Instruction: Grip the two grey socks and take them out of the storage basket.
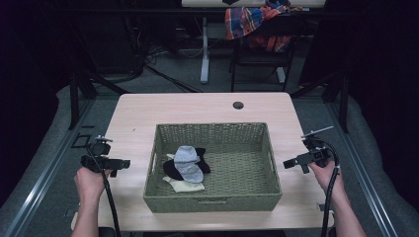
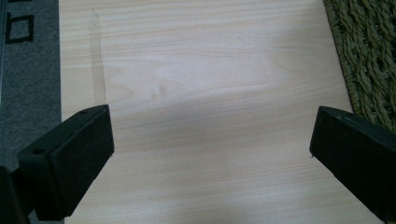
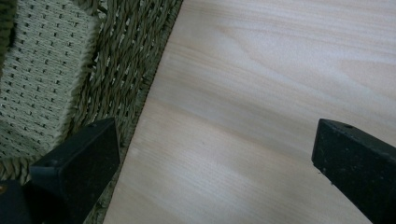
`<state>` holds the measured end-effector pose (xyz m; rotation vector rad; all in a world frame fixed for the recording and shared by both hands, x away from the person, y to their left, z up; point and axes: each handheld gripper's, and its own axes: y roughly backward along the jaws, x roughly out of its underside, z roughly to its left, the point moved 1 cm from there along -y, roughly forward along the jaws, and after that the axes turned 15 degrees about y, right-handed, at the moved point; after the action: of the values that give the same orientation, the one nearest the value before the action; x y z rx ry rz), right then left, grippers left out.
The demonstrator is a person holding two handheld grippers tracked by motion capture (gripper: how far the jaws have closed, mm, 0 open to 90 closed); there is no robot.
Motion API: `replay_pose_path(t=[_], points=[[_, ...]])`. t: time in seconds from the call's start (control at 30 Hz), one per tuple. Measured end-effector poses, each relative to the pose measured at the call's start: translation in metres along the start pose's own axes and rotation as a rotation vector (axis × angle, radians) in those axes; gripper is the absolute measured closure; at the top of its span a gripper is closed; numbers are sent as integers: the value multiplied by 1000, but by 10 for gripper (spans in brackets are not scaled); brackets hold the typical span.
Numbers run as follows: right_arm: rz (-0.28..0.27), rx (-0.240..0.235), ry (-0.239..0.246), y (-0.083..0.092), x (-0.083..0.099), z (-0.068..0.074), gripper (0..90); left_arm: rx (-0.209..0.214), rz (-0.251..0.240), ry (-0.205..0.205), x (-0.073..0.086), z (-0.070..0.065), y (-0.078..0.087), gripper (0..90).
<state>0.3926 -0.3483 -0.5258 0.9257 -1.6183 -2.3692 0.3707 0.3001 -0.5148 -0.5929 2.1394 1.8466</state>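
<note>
Socks (image 1: 188,165): you have a small heap lying in the left half of the woven basket (image 1: 212,203).
Handling: likely light, limp and easy to bunch.
Hold: pinch the grey sock (image 1: 188,162) on top at a raised fold.
Left gripper (image 1: 123,163): jaws spread wide, empty, over the table (image 1: 207,106).
Right gripper (image 1: 288,164): jaws apart, empty.

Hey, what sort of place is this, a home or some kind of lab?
Probably a lab or recording workspace, not a home: a light wooden table holding a woven basket of socks, dark curtains around it, cables on the grey carpet, and a chair draped with a plaid shirt behind.
</note>
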Motion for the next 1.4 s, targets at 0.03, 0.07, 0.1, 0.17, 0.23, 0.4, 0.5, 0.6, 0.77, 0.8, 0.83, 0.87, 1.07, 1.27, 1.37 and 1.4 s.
replay_pose_path(t=[0.03,0.07,0.1,0.17,0.23,0.4,0.5,0.6,0.77,0.8,0.83,0.87,1.07,1.27,1.37,1.4], points=[[-17,10,-18,-2,-1,1,7,-2,-5,1,0,1,1,0],[3,2,-4,-3,-2,0,7,-2,-10,7,0,1,1,0],[3,2,-4,-3,-2,0,7,1,-6,7,0,1,2,0],[13,1,3,-4,-2,0,7,-5,-6,5,0,1,3,0],[-13,5,-1,-5,-3,1,7,-6,-7,7,0,0,5,0],[4,1,28,-2,-5,1,8,4,-17,-4,0,-2,10,0],[6,0,11,-4,-4,2,8,21,-28,-6,-3,-5,16,0],[-13,7,11,-4,-5,2,8,27,-33,-20,-5,-7,21,0],[-5,1,3,-9,-10,8,8,52,-48,-34,-7,-11,34,0],[19,-14,42,-8,-11,5,8,55,-47,-42,-8,-13,37,0],[19,-14,42,-8,-11,5,8,63,-45,-48,-8,-15,39,0],[27,-14,47,-7,-11,4,8,69,-46,-57,-10,-18,41,0],[-10,-7,17,-9,-11,5,8,97,-55,-116,-14,-38,55,0],[-8,-8,2,-9,-10,6,8,118,-42,-192,-15,-61,64,0],[-12,-8,11,-8,-9,5,9,132,-13,-226,-16,-75,63,0],[-10,-11,13,-8,-9,4,8,136,-5,-232,-16,-78,62,0]])
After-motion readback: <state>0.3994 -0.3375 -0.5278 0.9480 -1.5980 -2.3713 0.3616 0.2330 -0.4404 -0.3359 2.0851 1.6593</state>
